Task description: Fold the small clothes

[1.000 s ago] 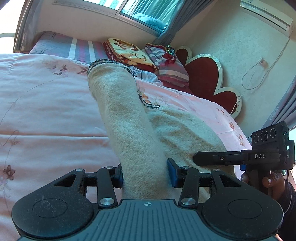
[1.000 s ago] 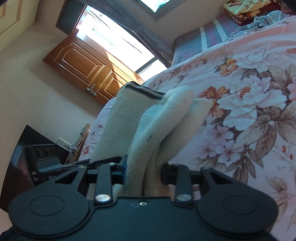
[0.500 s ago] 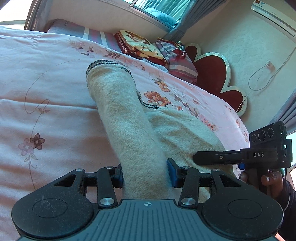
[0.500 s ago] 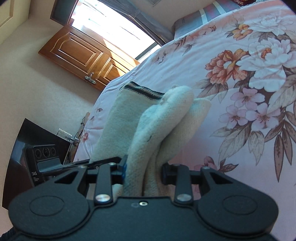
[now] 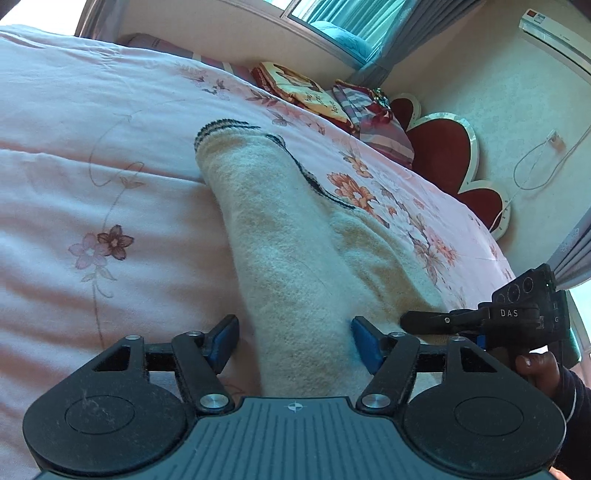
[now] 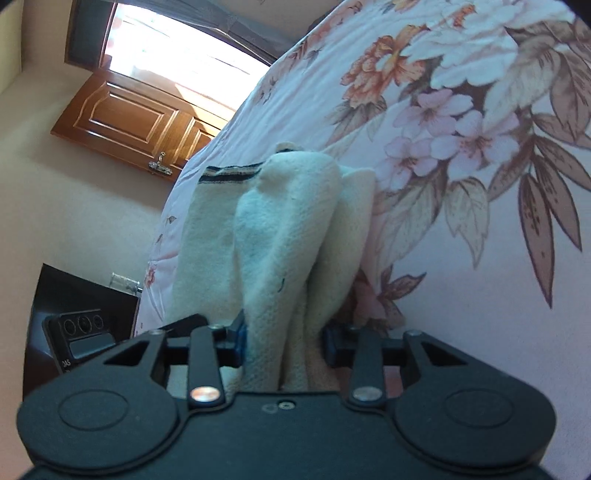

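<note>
On the pink floral bedspread (image 5: 110,155) lies our cream knitted garment (image 5: 288,236), soft, floppy, light. We'd take it at the edges. Our right gripper (image 6: 282,341) is clamped on bunched cloth; our left gripper (image 5: 293,341) has just been opening, cloth lying loose between.

Daylight scene, bright and warm. In the right wrist view the doorway (image 6: 177,48) beside the wooden door (image 6: 129,122) is blown out to white glare; in the left wrist view the window (image 5: 340,22) is bright but keeps detail. The quilt (image 5: 92,166) is evenly lit with soft shadows in its folds. Fisheye distortion bends walls and bed edges toward the frame borders. The right wrist view is slightly blurred; the left is sharp.
</note>
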`<action>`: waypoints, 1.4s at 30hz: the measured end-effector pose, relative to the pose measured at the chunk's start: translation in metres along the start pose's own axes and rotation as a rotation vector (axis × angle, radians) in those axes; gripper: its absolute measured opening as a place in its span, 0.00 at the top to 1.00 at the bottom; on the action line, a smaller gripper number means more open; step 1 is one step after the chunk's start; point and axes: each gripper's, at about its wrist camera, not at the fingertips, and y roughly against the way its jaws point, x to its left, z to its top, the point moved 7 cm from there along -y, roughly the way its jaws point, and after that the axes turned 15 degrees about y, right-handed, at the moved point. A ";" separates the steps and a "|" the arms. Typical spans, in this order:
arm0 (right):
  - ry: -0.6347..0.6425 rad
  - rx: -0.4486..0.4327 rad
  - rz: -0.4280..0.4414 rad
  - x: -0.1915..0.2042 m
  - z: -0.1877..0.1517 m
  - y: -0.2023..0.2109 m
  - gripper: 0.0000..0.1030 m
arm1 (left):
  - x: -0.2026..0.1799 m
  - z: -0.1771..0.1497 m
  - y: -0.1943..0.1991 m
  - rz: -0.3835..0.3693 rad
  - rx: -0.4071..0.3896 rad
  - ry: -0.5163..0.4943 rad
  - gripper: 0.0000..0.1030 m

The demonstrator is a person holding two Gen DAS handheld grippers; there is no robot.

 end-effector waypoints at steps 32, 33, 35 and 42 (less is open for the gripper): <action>0.696 0.012 -0.236 0.107 0.013 0.040 0.78 | -0.050 -0.018 0.057 0.099 -0.179 -0.339 0.34; 0.724 0.018 -0.218 0.114 0.003 0.046 0.77 | -0.051 -0.028 0.064 0.075 -0.174 -0.338 0.34; 0.771 0.044 -0.172 0.127 -0.017 0.051 0.77 | -0.053 -0.045 0.072 0.028 -0.166 -0.342 0.34; 0.851 0.104 -0.186 0.118 -0.046 0.037 0.76 | -0.054 -0.071 0.068 -0.021 -0.155 -0.325 0.34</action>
